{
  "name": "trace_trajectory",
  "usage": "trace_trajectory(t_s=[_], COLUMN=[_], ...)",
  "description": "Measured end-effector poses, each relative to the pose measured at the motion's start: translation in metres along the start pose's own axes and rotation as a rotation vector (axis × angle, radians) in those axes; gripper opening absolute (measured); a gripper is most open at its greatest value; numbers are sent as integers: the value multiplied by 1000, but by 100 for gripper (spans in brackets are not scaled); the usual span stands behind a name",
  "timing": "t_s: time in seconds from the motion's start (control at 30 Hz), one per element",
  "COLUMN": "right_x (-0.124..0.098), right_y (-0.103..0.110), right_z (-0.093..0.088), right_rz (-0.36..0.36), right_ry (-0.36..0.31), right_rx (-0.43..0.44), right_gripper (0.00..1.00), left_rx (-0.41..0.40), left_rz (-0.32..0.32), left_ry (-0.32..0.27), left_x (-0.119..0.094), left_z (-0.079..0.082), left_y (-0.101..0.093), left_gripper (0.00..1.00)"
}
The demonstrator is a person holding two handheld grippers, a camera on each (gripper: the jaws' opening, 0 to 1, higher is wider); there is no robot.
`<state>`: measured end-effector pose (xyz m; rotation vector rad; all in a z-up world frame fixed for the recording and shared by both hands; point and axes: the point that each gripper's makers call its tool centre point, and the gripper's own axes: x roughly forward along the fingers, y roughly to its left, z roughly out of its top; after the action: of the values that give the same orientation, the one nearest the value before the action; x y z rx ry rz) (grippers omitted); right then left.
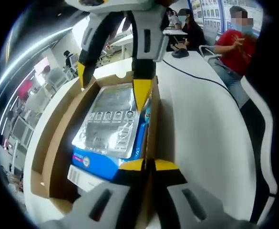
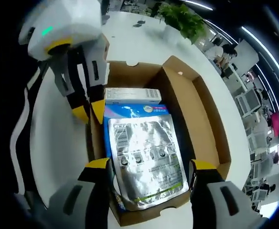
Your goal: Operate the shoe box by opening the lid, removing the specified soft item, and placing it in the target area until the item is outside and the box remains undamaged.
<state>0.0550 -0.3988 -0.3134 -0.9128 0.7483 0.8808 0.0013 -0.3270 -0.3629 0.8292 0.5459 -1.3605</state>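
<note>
While the soft pack (image 2: 146, 160) lies inside the open shoe box (image 2: 203, 114), right gripper (image 2: 151, 171) jaws spread wide around it; left gripper (image 1: 148, 165) jaws pinched together on the box wall.

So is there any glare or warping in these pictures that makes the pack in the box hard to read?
Right gripper view: ceiling light glares off the silver pack, washing out its print; the cardboard box bows outward from fisheye distortion. Left gripper view: the same pack shows milder sheen, the table edge curves, and the people behind are small and soft.
</note>
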Motion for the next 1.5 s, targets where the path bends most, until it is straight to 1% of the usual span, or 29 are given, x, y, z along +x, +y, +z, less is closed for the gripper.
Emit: trace_trajectory(t_s=[0.1, 0.13, 0.2, 0.23, 0.27, 0.43, 0.53, 0.6, 0.67, 0.73, 0.87, 0.93, 0.97, 1.13, 1.37, 1.5], right_x=[8, 17, 16, 20, 27, 21, 19, 18, 17, 17, 18, 23, 26, 21, 23, 24], right_y=[1, 1, 2, 6, 4, 6, 6, 7, 7, 6, 10, 12, 12, 9, 8, 4], right_z=[-3, -7, -6, -6, -4, 1, 1, 2, 5, 6, 7, 5, 5, 6, 5, 5], right_rz=[-10, -3, -5, -6, -30, -34, -33, -29, -27, -27, -1, 7, 5, -23, -38, -66], right_ry=[12, 21, 30, 44, 54, 56, 60, 62, 43, 40, 50, 62, 66, 84, 82, 78], right_rx=[-41, -46, -49, -53, -79, -85, -90, -107, -135, -151, -164, -173, -170, -155, -152, -155], right_gripper=[66, 66, 67, 66, 66, 65, 65, 66, 67, 69, 65, 63, 63, 65, 65, 67], left_rx=[-1, -3, -1, -3, -5, -4, -2, -3, -2, -8, -2, -3, -3, -4, -5, -4], left_rz=[1, 3, 3, 3, 4, 2, 1, 2, 2, 2, 1, 0, 0, 2, 5, 6], left_ry=[0, -1, -1, -1, 0, -1, -4, -5, -4, -6, -2, -1, 0, 2, 0, 1], left_x=[-1, 0, -1, 1, -1, -1, 0, -1, -1, 1, 1, 0, 0, 0, 1, 1], left_z=[1, 0, 1, 0, 1, 2, 1, 2, 1, 0, 0, 0, 0, 0, -1, 0], left_y=[0, 1, 1, 1, 0, 0, 0, 0, 0, 0, -1, -1, -1, -1, 0, 0], left_gripper=[5, 5, 5, 5, 5, 5, 5, 5, 5, 5, 5, 5, 5, 5, 5, 5])
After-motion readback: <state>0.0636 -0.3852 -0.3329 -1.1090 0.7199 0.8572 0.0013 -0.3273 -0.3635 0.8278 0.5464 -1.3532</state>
